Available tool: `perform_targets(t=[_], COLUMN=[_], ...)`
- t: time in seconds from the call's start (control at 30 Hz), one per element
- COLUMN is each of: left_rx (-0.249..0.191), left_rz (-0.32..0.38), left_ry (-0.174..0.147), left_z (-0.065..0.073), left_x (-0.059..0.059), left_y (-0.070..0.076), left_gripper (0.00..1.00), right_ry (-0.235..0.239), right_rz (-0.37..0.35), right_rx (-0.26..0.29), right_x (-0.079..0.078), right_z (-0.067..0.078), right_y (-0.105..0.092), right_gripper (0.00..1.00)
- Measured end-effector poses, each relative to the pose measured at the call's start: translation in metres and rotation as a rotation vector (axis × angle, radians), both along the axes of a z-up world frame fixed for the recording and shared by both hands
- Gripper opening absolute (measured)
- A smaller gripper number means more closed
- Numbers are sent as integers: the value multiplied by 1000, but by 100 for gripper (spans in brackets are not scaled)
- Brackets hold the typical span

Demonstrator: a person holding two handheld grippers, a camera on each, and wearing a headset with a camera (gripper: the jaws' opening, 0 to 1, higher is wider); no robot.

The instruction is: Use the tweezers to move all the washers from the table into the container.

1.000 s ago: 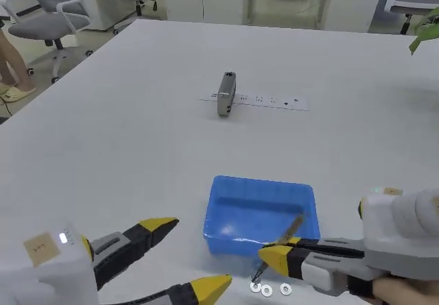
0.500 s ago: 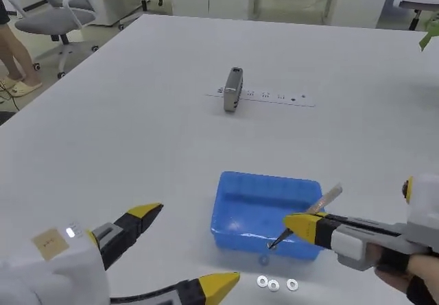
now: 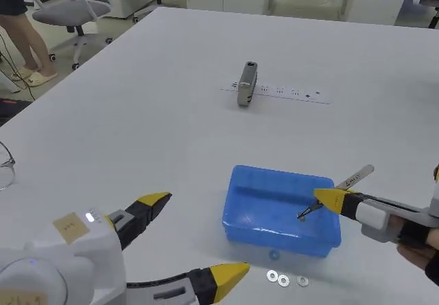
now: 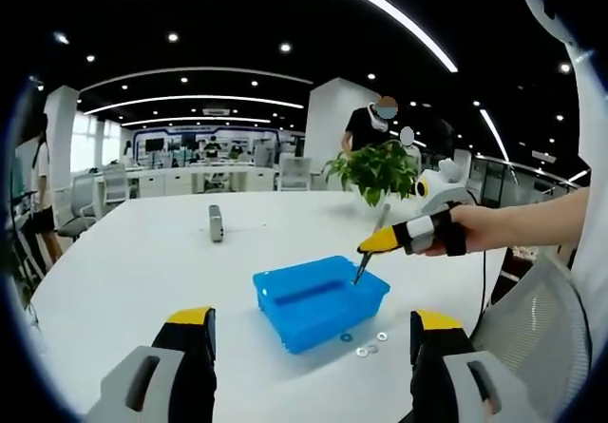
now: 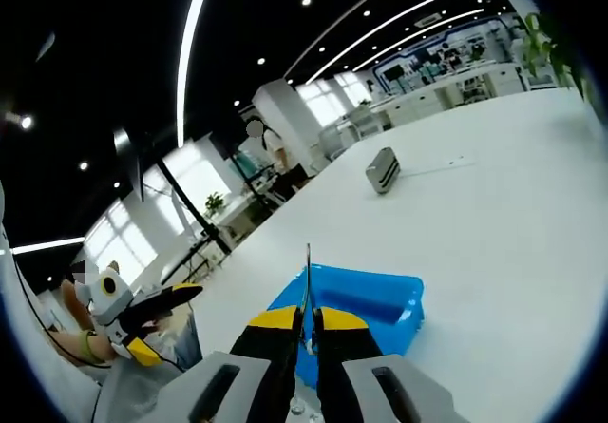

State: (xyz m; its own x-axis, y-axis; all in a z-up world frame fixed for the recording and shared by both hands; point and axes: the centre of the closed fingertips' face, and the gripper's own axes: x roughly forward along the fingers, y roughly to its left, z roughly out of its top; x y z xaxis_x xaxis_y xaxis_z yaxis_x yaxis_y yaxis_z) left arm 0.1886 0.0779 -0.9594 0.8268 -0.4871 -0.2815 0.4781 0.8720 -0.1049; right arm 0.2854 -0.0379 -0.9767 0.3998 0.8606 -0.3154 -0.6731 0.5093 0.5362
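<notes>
On the white table (image 3: 137, 127), the blue container (image 3: 274, 236) sits just ahead of both grippers. The left gripper (image 3: 199, 235) hovers on the near side of it, jaws spread wide and holding nothing. The right gripper (image 3: 329, 199) reaches in from the container's far side, its jaws pressed together on the tweezers (image 3: 358, 177). Well beyond both grippers a grey box (image 3: 247, 83) stands on the table. The tweezers' tips point down over the container's inside; whether they carry a washer is too small to tell. The washers (image 3: 283, 279) lie on the table outside the front wall, between the two grippers: three in a row, a fourth nearer the wall.
</notes>
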Motion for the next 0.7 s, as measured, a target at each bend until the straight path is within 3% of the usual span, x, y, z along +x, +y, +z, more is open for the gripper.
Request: perform_targets(t=[0.13,0.33,0.4,0.57,0.7], left_rx=[-4,-2,-1,4,10], left_rz=[4,7,7,5,2], left_ry=[-3,-1,1,4,6], left_z=[1,0,0,-1,-2], left_x=[0,0,0,0,0], left_y=[0,1,1,1,1], left_gripper=[86,86,85,85,85], right_ry=[2,-34,-81,-124,-195], right_rz=[-19,-14,1,41,90], right_rx=[-34,-113,-175,-259,-380], right_x=[8,15,17,17,17], right_z=[-10,-23,-28,-37,-47], right_y=[-2,2,2,7,6], right_gripper=[3,3,3,3,3])
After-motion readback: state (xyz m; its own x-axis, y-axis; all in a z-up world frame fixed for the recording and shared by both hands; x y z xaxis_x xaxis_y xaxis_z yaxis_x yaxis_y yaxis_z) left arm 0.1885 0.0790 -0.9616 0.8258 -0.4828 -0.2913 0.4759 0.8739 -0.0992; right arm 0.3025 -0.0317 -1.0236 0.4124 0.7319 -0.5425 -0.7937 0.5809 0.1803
